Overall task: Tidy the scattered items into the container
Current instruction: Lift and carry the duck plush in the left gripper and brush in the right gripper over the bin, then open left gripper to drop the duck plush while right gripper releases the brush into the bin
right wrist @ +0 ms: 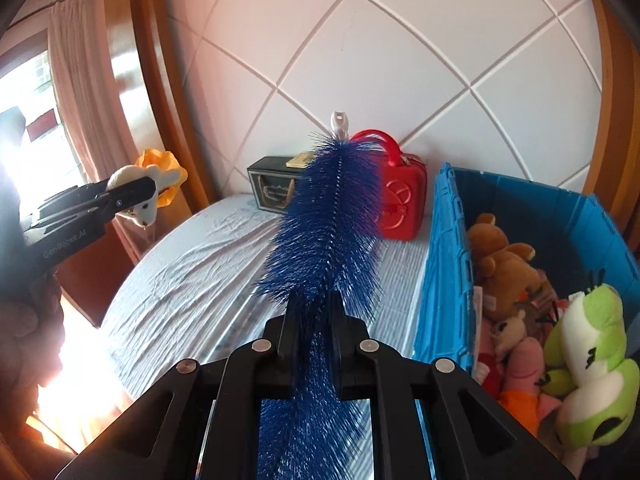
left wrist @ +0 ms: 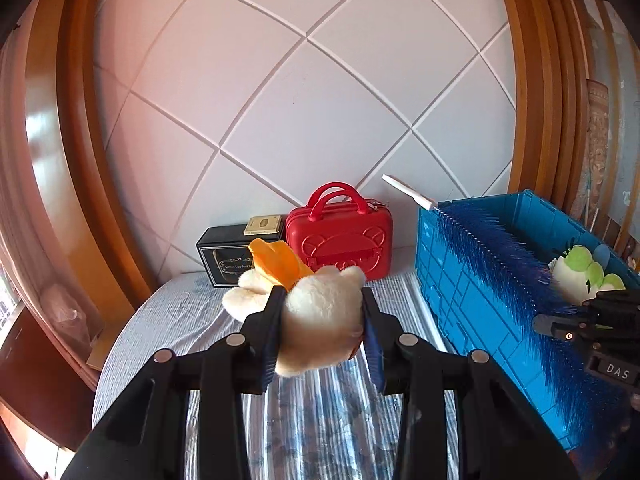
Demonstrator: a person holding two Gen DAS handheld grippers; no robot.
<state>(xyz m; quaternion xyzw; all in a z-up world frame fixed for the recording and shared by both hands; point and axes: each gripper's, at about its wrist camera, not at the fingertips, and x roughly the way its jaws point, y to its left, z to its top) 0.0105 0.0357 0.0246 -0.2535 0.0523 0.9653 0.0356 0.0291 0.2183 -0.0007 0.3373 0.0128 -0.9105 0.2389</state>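
1. In the left wrist view, a cream plush toy [left wrist: 320,316] with an orange part is pinched between the jaws of the left gripper [left wrist: 325,320] at the centre of the frame, clear of the striped bedsheet [left wrist: 192,320] below it.
2. In the right wrist view, the same toy [right wrist: 146,196] is seen at the left edge, clamped in the left gripper [right wrist: 132,196].
3. The jaws of the right gripper [right wrist: 314,320] are pressed together on the stem of a blue bristle brush [right wrist: 332,216], which is seen running up the middle of the frame, its white handle tip at the top.
4. The blue container [right wrist: 444,264] is seen at the right of both views, standing on the bed; several plush toys are piled in it, among them a green and white one [right wrist: 588,364] and a brown one [right wrist: 504,264].
5. A red case [left wrist: 340,236] and a black box [left wrist: 224,256] are seen against the white panelled headboard [left wrist: 304,80], in the middle of the left wrist frame.
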